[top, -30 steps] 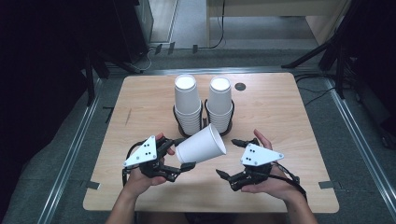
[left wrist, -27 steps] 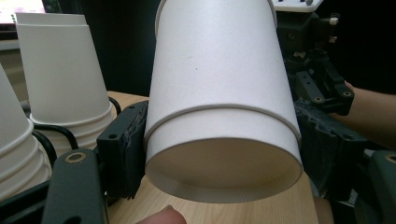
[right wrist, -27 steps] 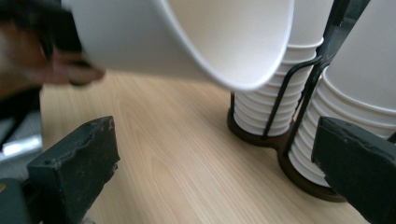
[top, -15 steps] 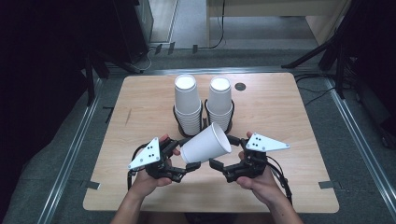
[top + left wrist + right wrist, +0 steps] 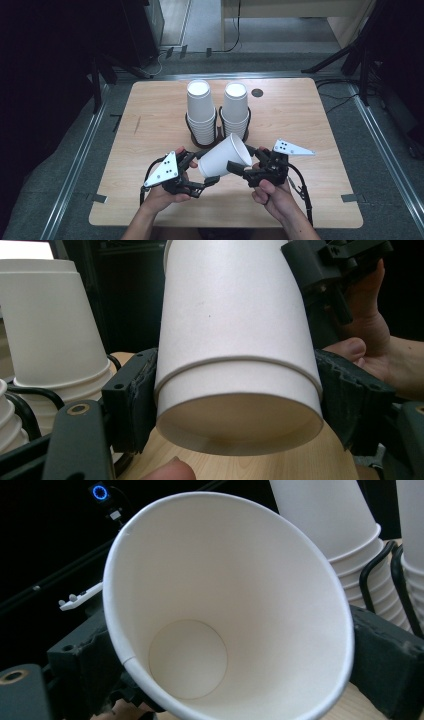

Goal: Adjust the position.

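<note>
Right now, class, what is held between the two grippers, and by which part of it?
A white paper cup, lying sideways: the left gripper clamps its narrow base end, and the right gripper's jaws, just closing, flank its open rim.

A lab: tripod legs (image 5: pixel 345 57), floor cables (image 5: pixel 222 47), railed test table (image 5: pixel 300 115)

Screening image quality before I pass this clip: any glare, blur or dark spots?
High view: table evenly lit, surroundings nearly black, slightly soft. Left gripper view: cup sharp, window at top left blown out. Right gripper view: cup's inside bright and clear, background dark.
</note>
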Available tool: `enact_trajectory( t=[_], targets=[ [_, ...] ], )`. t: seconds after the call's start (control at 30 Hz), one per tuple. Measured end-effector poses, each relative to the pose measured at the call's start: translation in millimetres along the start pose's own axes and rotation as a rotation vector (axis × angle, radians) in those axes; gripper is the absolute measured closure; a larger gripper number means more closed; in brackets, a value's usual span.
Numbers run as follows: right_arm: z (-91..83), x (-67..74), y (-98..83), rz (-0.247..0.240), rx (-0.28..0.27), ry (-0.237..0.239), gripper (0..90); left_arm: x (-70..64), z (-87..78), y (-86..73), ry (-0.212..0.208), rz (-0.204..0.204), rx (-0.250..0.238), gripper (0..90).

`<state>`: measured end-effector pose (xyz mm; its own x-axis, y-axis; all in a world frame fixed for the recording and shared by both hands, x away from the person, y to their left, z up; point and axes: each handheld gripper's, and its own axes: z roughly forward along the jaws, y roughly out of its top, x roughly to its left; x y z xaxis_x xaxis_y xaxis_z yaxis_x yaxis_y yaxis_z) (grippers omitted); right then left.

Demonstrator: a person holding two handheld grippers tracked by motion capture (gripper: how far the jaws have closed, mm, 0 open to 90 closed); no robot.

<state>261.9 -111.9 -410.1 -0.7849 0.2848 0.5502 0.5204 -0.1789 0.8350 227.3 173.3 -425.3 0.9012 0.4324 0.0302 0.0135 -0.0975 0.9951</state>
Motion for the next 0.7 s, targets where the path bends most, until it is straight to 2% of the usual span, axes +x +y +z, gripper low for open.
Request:
enact_trajectory(
  t=[0.03, 0.13, 0.17, 0.2, 0.27, 0.4, 0.43, 0.5, 0.53, 0.67, 0.7],
  targets=[
    [0.0, 0.0, 0.0, 0.0, 0.0, 0.0, 7.0, 0.0, 0.0, 0.0, 0.0, 0.0, 0.0, 23.5],
    [-0.4, 4.6, -0.5, -0.049, -0.007, -0.028, 9.6, -0.3, 1.0, -0.1, 0.002, 0.005, 0.038, 22.7],
    [-0.3, 5.7, -0.9, -0.059, -0.006, -0.036, 11.0, -1.1, 2.7, 0.6, 0.015, 0.009, 0.078, 22.6],
    [-0.5, 6.8, -1.3, -0.06, -0.004, -0.042, 15.7, -1.7, 3.6, 0.7, 0.015, 0.006, 0.083, 22.3],
    [-0.2, 7.0, -1.6, -0.07, -0.009, -0.073, 15.8, -3.4, 6.0, 1.6, 0.015, 0.0, 0.115, 17.9],
    [-1.1, 7.2, -1.6, -0.094, -0.008, -0.091, 15.9, -6.0, 9.9, 2.7, 0.02, 0.013, 0.153, 13.3],
    [-1.0, 10.1, -1.6, -0.128, -0.006, -0.119, 15.9, -7.4, 13.7, 3.1, 0.031, 0.006, 0.175, 13.0],
    [-0.8, 11.7, -1.8, -0.145, -0.009, -0.128, 15.9, -7.8, 15.4, 3.2, 0.039, 0.003, 0.185, 11.1],
    [0.6, 15.8, -2.5, -0.171, -0.006, -0.153, 15.9, -9.1, 18.7, 3.5, 0.048, -0.009, 0.201, 8.6],
    [6.6, 26.9, -6.3, -0.247, -0.001, -0.214, 15.8, -13.8, 24.8, 5.3, 0.056, -0.029, 0.213, 1.9],
    [6.6, 26.9, -6.3, -0.247, -0.001, -0.214, 15.8, -13.8, 24.8, 5.3, 0.056, -0.029, 0.213, 1.9]
  ],
)
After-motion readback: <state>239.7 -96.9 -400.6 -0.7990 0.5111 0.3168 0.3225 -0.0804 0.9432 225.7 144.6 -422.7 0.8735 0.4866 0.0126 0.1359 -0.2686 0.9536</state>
